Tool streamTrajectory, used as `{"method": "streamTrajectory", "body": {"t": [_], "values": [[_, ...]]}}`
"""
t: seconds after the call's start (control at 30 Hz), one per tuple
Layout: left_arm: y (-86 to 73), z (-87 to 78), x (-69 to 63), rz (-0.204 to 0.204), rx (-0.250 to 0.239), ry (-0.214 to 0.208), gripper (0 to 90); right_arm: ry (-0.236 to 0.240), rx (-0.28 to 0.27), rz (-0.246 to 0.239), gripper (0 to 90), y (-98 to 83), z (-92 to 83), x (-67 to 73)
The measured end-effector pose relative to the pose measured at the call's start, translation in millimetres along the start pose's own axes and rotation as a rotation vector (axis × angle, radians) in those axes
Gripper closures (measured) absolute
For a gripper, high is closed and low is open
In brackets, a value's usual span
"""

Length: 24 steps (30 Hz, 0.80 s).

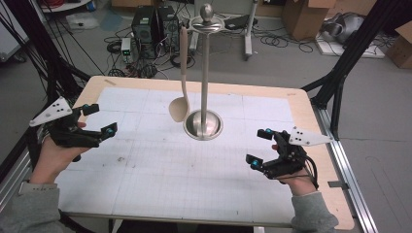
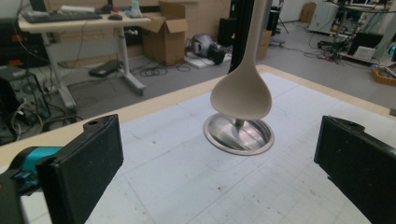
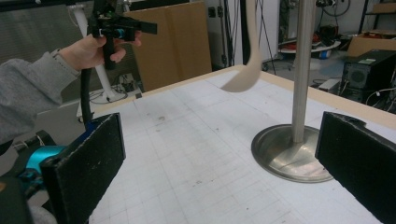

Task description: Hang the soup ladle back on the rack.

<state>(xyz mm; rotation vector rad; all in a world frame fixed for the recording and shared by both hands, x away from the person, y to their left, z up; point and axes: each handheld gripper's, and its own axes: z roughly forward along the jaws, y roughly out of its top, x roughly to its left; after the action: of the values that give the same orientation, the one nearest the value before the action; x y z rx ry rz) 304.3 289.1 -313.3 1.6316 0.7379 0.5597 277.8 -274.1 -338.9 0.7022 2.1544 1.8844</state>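
**A:** Where did you have things at that point?

**B:** I had both tongs held wide open, nothing in either. The left tongs [image 1: 99, 119] hung over the left edge of the surface [image 1: 160, 170], the right tongs [image 1: 260, 147] over its right side, each well apart from the stand [image 1: 204, 73]. The spoon [image 1: 181, 87] hung from the stand's top ring, bowl down, just beside the pole and clear of the base [image 1: 203, 124].

**A:** What worried you?

**B:** The spoon hung free, so I judged a sideways nudge from a jaw would set it swinging and spoil the grip. Pulling it outward instead of lifting could also snag the hook and tip the stand, since only the base held it upright.

**A:** Anything in the way?

**B:** From the right, the pole stood between my tongs and the spoon, so that approach looked awkward. In the left gripper view the bowl [image 2: 241, 93] sat square between my jaws with nothing in front of it. The surface carried nothing else; the boxes, cables and computers were down on the floor beyond it.
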Motion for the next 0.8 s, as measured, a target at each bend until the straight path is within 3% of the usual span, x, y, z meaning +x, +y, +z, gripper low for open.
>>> {"method": "streamTrajectory", "body": {"t": [0.1,0.13,0.27,0.53,0.7,0.8], "values": [[-0.6,-5.2,-0.5,0.018,-0.01,0.012,1.7,-0.007,-0.003,-0.002,0.4,0.0,-1.3,-0.5],[-2.2,-11.1,-0.9,0.044,-0.019,0.016,1.8,-0.013,-0.001,-0.005,0.4,-0.1,-2.0,-0.5],[-4.8,-20.7,1.3,0.059,-0.038,0.025,1.8,-0.023,-0.007,-0.012,0.4,-0.5,-4.1,-0.8],[-18.3,-40.1,19.7,0.01,-0.076,0.092,1.8,-0.11,-0.045,-0.013,0.4,-4.3,-23.5,-10.3],[-23.5,-43.5,25.1,0.002,-0.078,0.124,1.8,-0.145,-0.06,-0.004,0.4,-8.5,-35.4,-17.8],[-28.2,-42.4,24.2,0.018,-0.083,0.131,1.8,-0.178,-0.074,0.006,0.3,-11.9,-43.1,-23.4]]}}
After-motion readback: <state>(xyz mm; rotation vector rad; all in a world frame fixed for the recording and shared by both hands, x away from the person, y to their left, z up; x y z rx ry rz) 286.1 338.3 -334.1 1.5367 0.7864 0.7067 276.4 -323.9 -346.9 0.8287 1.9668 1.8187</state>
